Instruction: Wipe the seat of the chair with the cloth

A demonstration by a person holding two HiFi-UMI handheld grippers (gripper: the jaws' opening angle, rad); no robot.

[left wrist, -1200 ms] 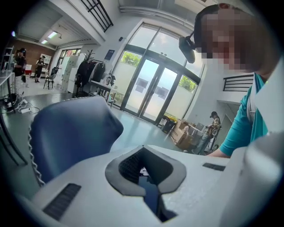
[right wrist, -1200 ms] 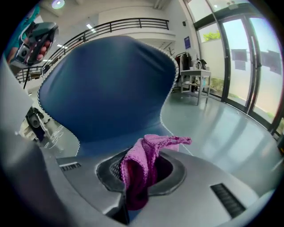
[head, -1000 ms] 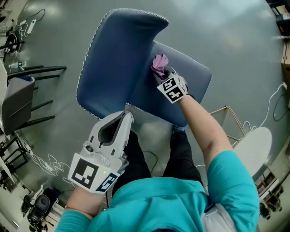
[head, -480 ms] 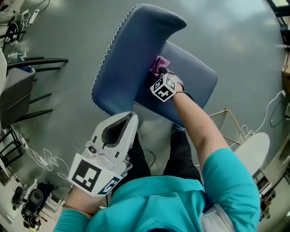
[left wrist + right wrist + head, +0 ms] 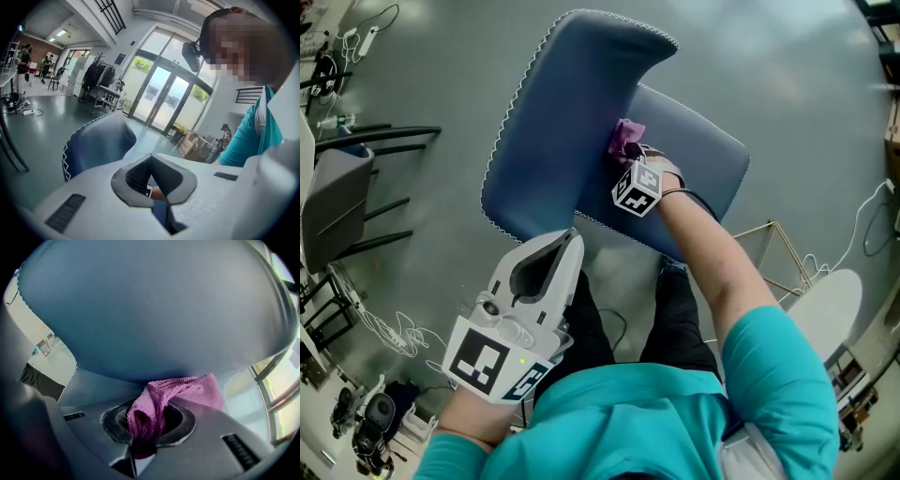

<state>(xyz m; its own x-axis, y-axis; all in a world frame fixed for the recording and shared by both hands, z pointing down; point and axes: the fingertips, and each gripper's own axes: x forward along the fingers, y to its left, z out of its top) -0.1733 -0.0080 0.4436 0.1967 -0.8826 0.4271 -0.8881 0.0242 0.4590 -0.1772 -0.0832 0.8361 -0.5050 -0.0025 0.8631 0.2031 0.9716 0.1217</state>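
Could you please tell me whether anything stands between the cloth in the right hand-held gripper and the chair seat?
Nothing visible does. The right hand-held gripper is shut on the pink cloth, which appears to lie against the seat beside the backrest; the seat's blue surface shows no other object.

Your right gripper, clamped on the cloth, is up against the backrest: no passage toward 10 o'clock. The seat lies open from 1 to 4 o'clock. Your left gripper hangs at 7 o'clock, off the seat's front edge.
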